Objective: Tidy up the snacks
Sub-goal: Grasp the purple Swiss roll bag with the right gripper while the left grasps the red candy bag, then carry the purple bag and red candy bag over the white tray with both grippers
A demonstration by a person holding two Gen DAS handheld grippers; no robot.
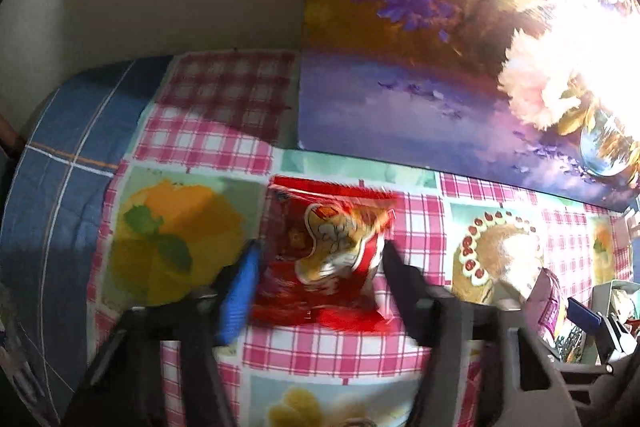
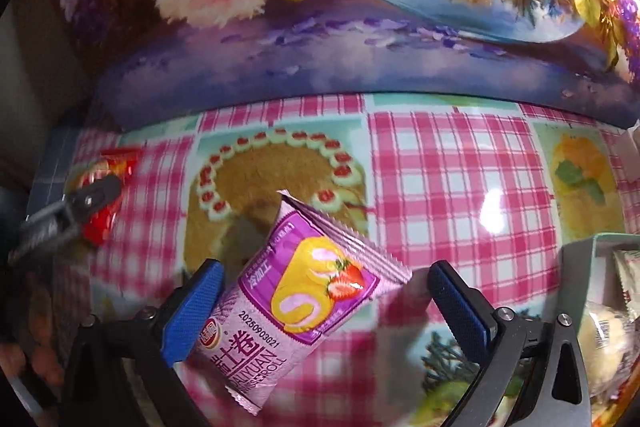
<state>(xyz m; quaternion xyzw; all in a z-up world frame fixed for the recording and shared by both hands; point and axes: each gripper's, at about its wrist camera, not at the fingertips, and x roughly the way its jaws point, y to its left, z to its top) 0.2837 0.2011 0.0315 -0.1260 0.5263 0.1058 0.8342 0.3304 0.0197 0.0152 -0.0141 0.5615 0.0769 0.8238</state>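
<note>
A crumpled red snack packet (image 1: 332,251) lies on the pink checked tablecloth (image 1: 420,223). My left gripper (image 1: 320,251) points down over it, both pads pressed against its sides, so it is shut on the packet. In the right wrist view a pink swiss-roll packet (image 2: 312,291) lies slanted between the wide-apart fingers of my right gripper (image 2: 326,267). It leans on the left blue pad (image 2: 196,307), and the right pad is well clear of it. The red packet (image 2: 104,203) and a left gripper finger also show at the far left there.
A large floral painting (image 2: 320,7) stands along the back of the table. A grey-green box (image 2: 580,255) holding wrapped snacks sits at the right edge. Blue checked cloth (image 1: 68,187) covers the table's left end.
</note>
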